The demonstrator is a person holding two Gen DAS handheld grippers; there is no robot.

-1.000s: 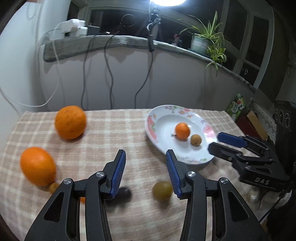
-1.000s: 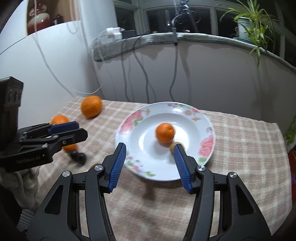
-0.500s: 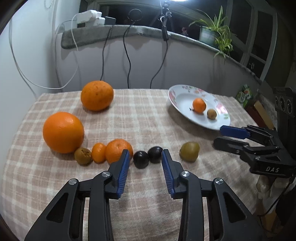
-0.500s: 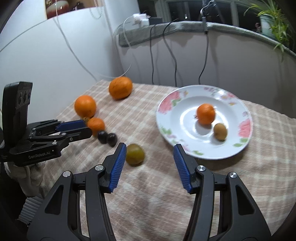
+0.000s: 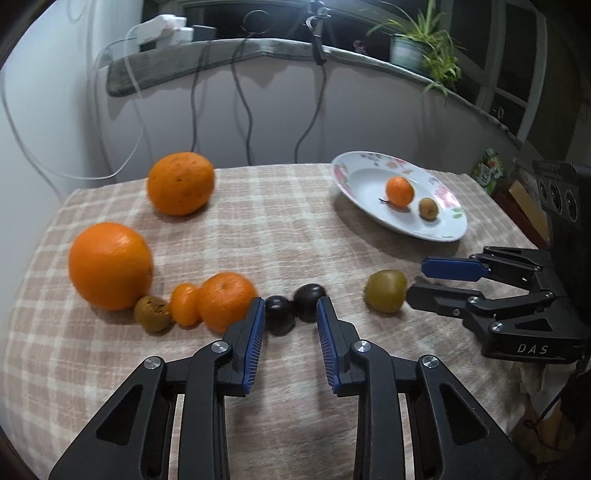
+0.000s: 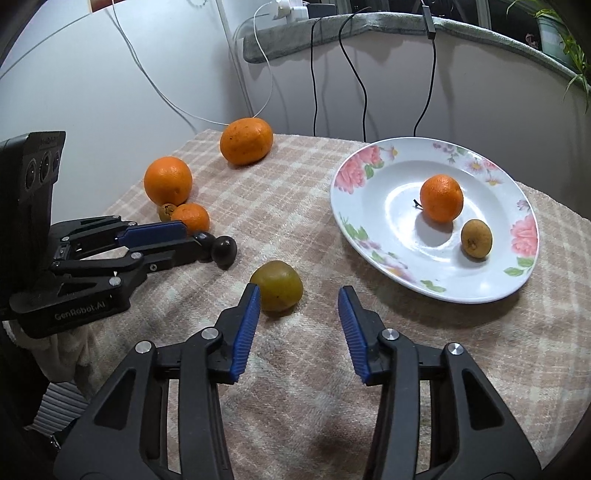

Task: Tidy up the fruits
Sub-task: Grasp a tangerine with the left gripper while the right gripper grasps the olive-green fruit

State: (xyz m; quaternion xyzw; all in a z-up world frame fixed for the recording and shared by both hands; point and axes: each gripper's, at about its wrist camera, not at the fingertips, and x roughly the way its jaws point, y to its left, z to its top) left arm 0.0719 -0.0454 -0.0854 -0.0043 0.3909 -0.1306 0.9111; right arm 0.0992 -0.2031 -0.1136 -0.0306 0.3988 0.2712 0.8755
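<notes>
My left gripper points down at two dark plums on the checked cloth. Its jaws are closing, the plums sit just at the tips, and no pad presses on them. My right gripper is closing beside a yellow-green fruit, which lies at its left fingertip without being gripped. A mandarin and a small brown fruit rest in the flowered plate. Two big oranges, two mandarins and a brown fruit lie to the left.
The table stands against a wall with hanging cables, under a ledge with a charger and a potted plant. A green packet sits past the table's right edge. Bare cloth lies between the fruit row and the plate.
Both grippers have come down and swung left, away from the plate. The left now points at the dark plums and the right at the yellow-green fruit. Both pairs of jaws have narrowed.
</notes>
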